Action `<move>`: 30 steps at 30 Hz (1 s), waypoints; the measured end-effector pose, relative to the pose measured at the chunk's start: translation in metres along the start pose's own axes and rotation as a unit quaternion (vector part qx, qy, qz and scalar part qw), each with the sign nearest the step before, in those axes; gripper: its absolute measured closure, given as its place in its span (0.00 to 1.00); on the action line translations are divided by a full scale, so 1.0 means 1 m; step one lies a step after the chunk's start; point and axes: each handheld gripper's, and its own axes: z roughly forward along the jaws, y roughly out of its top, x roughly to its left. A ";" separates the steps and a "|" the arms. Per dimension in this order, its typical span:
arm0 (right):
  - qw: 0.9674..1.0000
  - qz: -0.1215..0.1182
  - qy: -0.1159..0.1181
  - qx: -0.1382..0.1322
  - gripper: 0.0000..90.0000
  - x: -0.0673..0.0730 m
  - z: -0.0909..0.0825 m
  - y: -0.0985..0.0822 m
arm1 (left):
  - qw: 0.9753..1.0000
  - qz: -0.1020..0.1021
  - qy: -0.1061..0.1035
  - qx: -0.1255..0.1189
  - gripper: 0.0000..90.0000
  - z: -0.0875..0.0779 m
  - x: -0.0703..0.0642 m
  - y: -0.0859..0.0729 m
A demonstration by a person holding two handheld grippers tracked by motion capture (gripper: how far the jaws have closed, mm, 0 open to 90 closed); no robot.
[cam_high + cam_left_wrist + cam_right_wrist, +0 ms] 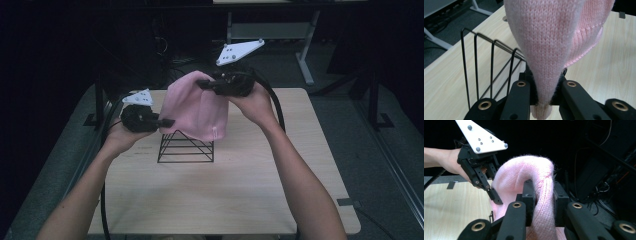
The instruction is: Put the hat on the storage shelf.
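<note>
A pink knitted hat (197, 107) hangs in the air over a black wire rack (186, 146) on the wooden table (240, 190). My left gripper (167, 121) is shut on the hat's left edge; in the left gripper view the jaws pinch a fold of knit (544, 62), with the rack (491, 65) just to their left. My right gripper (204, 84) is shut on the hat's top, higher and farther back. In the right gripper view its jaws squeeze a ridge of the hat (541, 192), and the left gripper (496, 198) bites the hat's far side.
The hat's lower rim hangs just above the rack's peak. Behind the table a white desk frame (305, 55) stands on the dark floor. Cables (274, 105) trail from both grippers. Bare tabletop lies in front of the rack and to its right.
</note>
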 end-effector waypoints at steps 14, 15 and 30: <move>1.000 0.005 0.029 0.004 0.85 0.008 0.024 -0.008 | 1.000 -0.015 0.004 0.005 0.91 0.000 0.002 -0.026; 0.999 0.007 0.032 0.006 0.85 0.009 0.025 -0.008 | 1.000 -0.013 0.004 0.006 0.90 0.000 0.003 -0.028; 0.999 0.015 0.050 0.016 0.85 0.015 0.040 -0.019 | 1.000 -0.023 0.000 0.020 0.90 0.004 0.007 -0.045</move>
